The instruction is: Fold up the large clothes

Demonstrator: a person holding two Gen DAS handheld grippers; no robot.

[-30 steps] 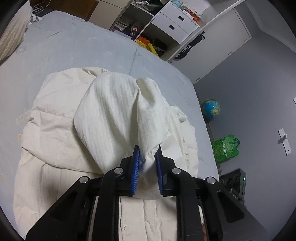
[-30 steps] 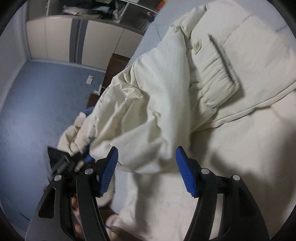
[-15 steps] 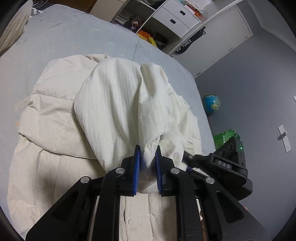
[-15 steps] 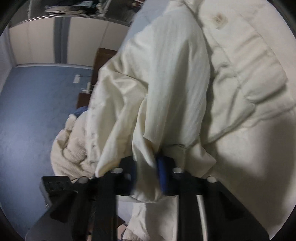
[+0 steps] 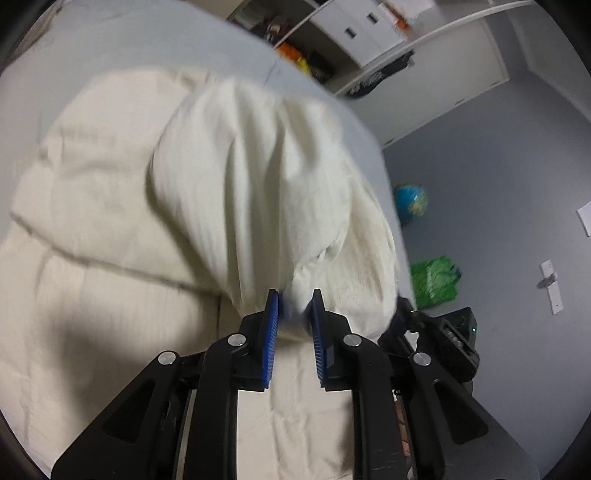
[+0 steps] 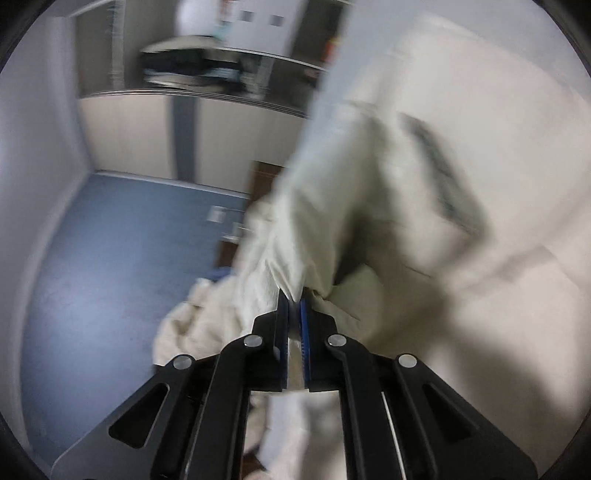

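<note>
Both frames are motion-blurred, so fine detail is mushy. The big cream garment (image 5: 110,229) is spread over the grey-blue bed (image 5: 92,55), filling the left wrist view from about 9 o'clock round to 6. The left gripper (image 5: 293,310) has its blue pads (image 5: 271,332) closed in on a gathered fold of that garment, with cloth bunched between them right at centre. The lifted fold balloons up toward 12 o'clock, a whiter ribbed-looking layer on top.

At 4 o'clock in the same view there's the black body of the right gripper (image 5: 443,339), just beside the left one, with a tiny green light on it. Past the bed edge on the floor: a globe (image 5: 410,201) at 3 o'clock, a green bag (image 5: 436,282) just below it, and white drawers (image 5: 365,29) up at 1 o'clock.

In the right wrist view, the right gripper (image 6: 294,302) has its pads pressed nearly together, pinching a thin edge of the same cream garment (image 6: 461,166). The cloth stretches from the tips up to 1 o'clock, and more of it hangs crumpled at 8 o'clock over the blue floor (image 6: 110,258). White cabinets (image 6: 147,129) sit at 10 o'clock.
</note>
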